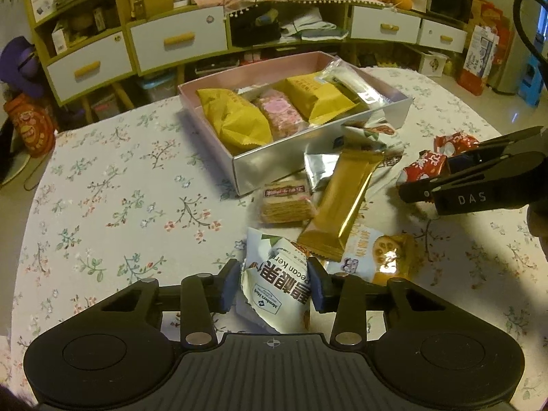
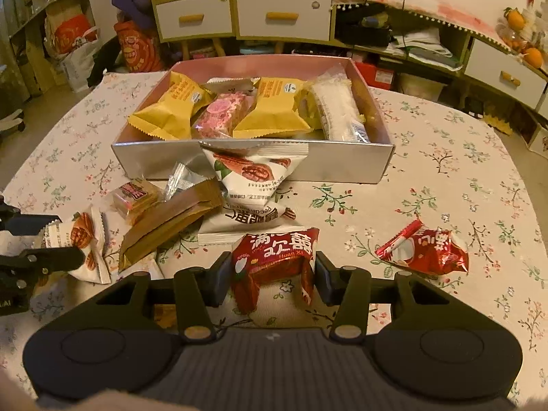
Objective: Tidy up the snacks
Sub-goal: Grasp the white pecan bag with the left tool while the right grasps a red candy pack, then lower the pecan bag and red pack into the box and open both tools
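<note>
Left hand-held gripper [image 1: 274, 282] pinched on white pecan packet [image 1: 274, 287], in front of silver box [image 1: 308, 157] on desk [image 1: 120, 188]. Right hand-held gripper [image 2: 272, 279] clamped on red snack packet [image 2: 274, 260], also in front of box. Second red packet [image 2: 424, 251] lies front-right of box.

Cluttered living room in warm, dim light

Olive-yellow wooden shelving [image 1: 130, 17] with white drawers [image 2: 284, 17] lines the wall; a round table's floral cloth [image 1: 120, 178] fills the foreground.
</note>
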Demonstrator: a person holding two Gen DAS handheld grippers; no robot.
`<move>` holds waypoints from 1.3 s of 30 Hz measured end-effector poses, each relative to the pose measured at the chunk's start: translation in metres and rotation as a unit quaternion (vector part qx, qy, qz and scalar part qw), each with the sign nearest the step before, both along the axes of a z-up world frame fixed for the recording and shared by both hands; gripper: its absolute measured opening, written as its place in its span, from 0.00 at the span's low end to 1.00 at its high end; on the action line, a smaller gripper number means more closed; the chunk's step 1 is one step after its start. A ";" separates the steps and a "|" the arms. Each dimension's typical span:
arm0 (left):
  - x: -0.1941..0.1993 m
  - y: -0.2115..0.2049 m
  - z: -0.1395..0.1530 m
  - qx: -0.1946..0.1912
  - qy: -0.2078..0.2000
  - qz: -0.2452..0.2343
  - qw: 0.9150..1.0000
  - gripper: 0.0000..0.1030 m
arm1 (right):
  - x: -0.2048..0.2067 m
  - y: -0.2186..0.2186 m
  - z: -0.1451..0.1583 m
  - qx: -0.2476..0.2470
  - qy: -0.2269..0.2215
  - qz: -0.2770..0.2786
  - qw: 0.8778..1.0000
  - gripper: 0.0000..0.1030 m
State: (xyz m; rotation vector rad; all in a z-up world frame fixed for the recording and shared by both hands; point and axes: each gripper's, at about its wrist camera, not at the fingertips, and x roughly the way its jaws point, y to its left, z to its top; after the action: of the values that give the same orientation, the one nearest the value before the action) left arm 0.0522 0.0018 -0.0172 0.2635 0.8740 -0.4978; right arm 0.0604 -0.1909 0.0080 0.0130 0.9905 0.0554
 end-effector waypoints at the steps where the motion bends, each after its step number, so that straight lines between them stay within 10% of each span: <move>1: -0.001 -0.001 0.002 -0.002 -0.001 -0.001 1.000 0.38 | 0.000 -0.001 0.001 0.002 0.001 -0.002 1.000 0.44; 22: 0.000 -0.017 0.045 -0.055 -0.041 0.017 0.998 0.38 | 0.002 -0.024 0.032 0.056 -0.016 -0.050 0.997 0.45; 39: 0.072 -0.061 0.054 -0.062 -0.067 0.063 0.994 0.38 | 0.060 -0.057 0.044 0.121 -0.064 -0.103 0.985 0.45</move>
State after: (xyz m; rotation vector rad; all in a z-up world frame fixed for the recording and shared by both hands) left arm 0.1244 -0.0595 0.0370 0.1252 0.7201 -0.4108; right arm 0.1204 -0.2476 0.0524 0.3309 0.8454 -0.0139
